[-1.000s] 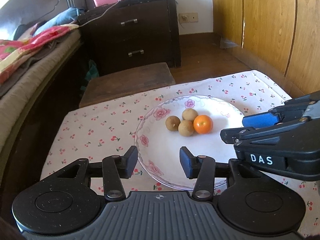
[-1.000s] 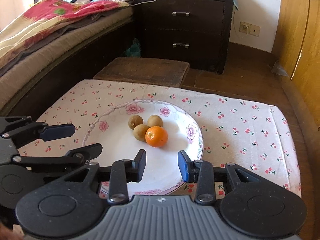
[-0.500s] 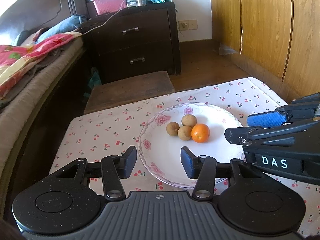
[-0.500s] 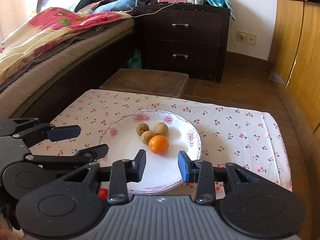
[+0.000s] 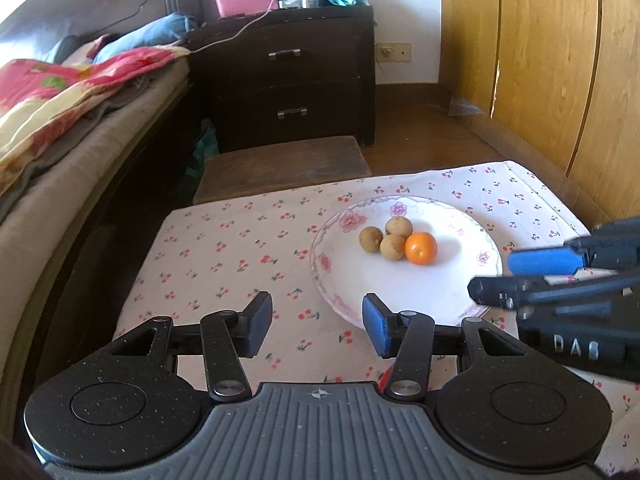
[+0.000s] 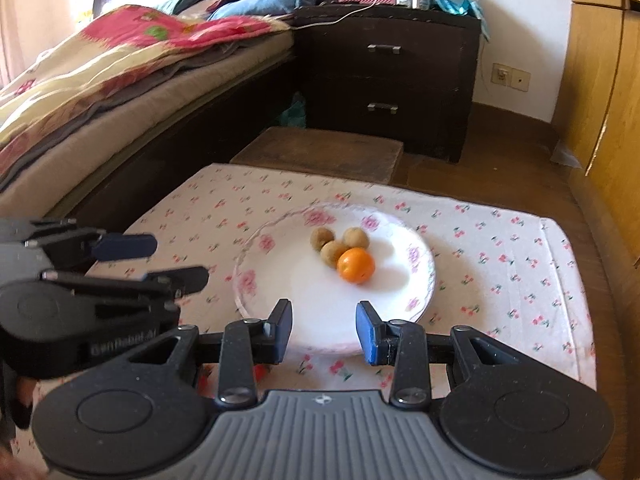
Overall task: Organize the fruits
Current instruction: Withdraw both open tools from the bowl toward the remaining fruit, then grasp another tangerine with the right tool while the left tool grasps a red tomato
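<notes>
Covering the low table, a cherry-print cloth [image 5: 240,248] lies beside the bed [image 5: 60,152].

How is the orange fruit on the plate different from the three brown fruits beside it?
The orange fruit is bright orange with smooth, shiny skin; the brown fruits are dull tan and matte. The orange fruit looks slightly larger than each brown one. It sits alone at the cluster's edge, while the brown fruits bunch together. All are round, on the plate.

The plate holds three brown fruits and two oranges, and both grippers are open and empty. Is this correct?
Not quite: the plate holds only one orange, beside three brown fruits, as the right wrist view shows. The left gripper and right gripper are indeed open and empty.
</notes>
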Action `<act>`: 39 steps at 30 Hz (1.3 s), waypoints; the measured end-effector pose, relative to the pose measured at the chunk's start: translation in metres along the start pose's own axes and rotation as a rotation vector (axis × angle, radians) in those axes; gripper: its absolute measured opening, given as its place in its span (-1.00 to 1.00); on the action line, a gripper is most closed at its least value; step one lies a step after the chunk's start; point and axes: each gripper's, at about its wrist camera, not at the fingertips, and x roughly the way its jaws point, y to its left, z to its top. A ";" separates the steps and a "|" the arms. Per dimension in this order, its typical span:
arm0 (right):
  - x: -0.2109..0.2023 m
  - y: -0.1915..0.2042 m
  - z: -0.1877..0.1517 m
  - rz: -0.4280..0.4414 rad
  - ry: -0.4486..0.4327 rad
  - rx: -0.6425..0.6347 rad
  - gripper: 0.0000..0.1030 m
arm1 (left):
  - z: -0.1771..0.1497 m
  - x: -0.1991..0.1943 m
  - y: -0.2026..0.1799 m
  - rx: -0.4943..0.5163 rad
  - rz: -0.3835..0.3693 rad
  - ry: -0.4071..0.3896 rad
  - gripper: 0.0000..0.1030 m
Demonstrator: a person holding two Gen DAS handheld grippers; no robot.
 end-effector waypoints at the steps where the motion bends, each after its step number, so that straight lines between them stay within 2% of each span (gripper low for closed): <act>1: 0.000 0.004 -0.003 0.005 0.009 -0.008 -0.30 | -0.001 -0.001 0.002 -0.002 0.001 0.002 0.14; 17: 0.016 0.070 -0.055 0.148 0.166 -0.138 -0.29 | -0.035 -0.030 0.037 -0.083 -0.055 0.048 0.14; 19: 0.016 0.073 -0.055 0.144 0.152 -0.153 -0.29 | -0.037 -0.032 0.038 -0.087 -0.063 0.048 0.15; 33: 0.012 0.076 -0.060 0.160 0.199 -0.157 -0.27 | -0.041 -0.033 0.045 -0.099 -0.083 0.051 0.16; 39: 0.026 0.073 -0.060 0.144 0.222 -0.140 -0.28 | -0.042 -0.032 0.046 -0.101 -0.094 0.056 0.16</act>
